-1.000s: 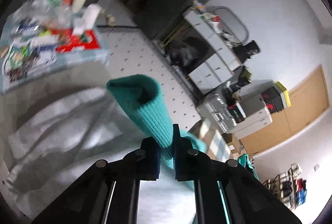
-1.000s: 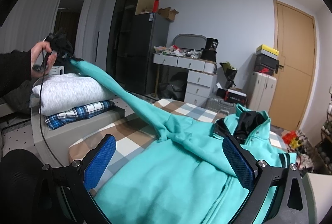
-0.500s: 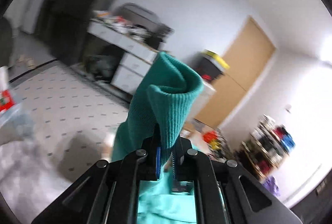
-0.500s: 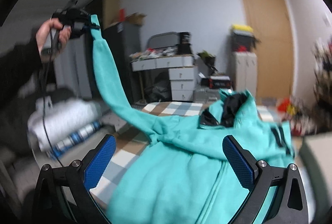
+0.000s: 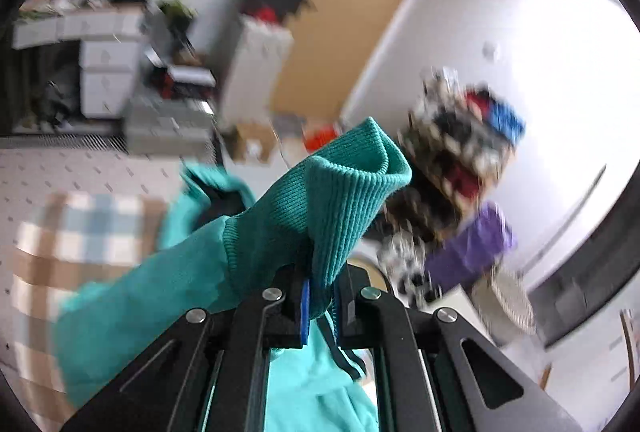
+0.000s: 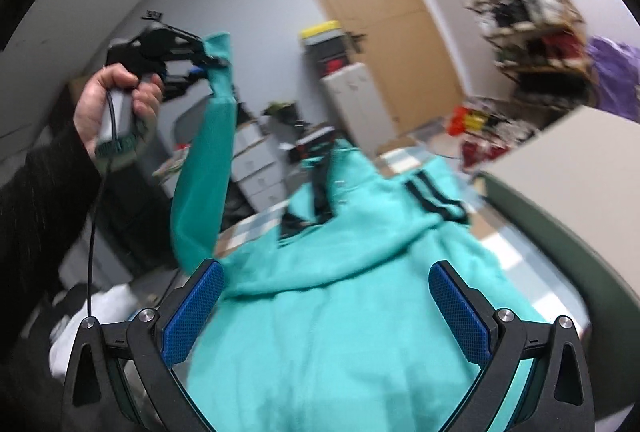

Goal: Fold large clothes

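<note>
Between the pressed-together pads of the left gripper (image 5: 320, 302), the ribbed cuff (image 5: 344, 188) is pinched by one thin fold only; judged risk: a fast swing could pull it free and drop the sleeve (image 6: 204, 168) off its fold line. Right gripper (image 6: 326, 310) hangs spread and empty just above the teal hoodie (image 6: 340, 312), which lies flat on the checked tabletop (image 5: 80, 232), sleeve raised at left, door (image 6: 384, 32) beyond.

The left gripper (image 6: 210, 62), clamped on the ribbed cuff (image 5: 352, 184), now swings across from the folded pile toward the wooden door (image 6: 380, 16), dragging the teal sleeve (image 6: 204, 168) from a low slant into a steep rise above the hoodie body (image 6: 340, 312). The right gripper (image 6: 326, 312) tilts toward the door.
</note>
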The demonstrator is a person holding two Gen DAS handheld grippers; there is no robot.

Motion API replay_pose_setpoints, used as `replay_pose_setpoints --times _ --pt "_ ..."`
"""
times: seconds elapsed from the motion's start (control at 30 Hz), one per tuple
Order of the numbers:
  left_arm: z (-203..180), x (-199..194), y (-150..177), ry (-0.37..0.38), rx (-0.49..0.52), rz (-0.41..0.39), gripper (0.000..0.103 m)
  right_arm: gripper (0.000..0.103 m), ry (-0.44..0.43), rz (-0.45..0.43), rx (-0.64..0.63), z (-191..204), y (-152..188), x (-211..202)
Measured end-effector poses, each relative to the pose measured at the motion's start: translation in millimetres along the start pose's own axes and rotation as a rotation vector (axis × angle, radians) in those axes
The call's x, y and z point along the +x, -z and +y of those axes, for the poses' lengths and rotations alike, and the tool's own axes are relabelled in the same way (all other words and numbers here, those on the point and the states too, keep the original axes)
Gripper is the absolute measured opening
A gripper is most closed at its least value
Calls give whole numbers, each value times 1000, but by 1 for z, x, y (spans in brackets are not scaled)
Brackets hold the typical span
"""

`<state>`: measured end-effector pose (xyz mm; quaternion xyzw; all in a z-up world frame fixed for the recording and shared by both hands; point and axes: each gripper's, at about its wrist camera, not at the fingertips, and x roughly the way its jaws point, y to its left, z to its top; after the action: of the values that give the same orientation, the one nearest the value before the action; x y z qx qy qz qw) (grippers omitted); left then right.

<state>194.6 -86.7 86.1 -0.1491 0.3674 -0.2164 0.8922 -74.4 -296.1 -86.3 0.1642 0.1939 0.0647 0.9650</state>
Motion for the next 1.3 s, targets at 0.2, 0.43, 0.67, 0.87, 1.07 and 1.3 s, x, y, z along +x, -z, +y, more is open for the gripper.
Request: replay_pose_setpoints --times 0.2,0.43,0.67,0.87,1.07,1.3 --pt "-5 105 68 69 -68 236 3 103 113 18 140 -42 -6 1" --pt "14 119 100 235 -225 406 35 103 184 77 232 -67 -4 8" --pt "50 27 102 284 -97 290 79 103 176 110 241 -62 1 11" --pt "141 -19 104 -77 -64 239 79 103 161 113 222 -51 3 13" --pt "213 -28 134 -140 -197 243 79 103 167 132 177 -42 4 22" --pt "193 31 160 -168 -116 352 84 103 189 148 143 -36 6 29"
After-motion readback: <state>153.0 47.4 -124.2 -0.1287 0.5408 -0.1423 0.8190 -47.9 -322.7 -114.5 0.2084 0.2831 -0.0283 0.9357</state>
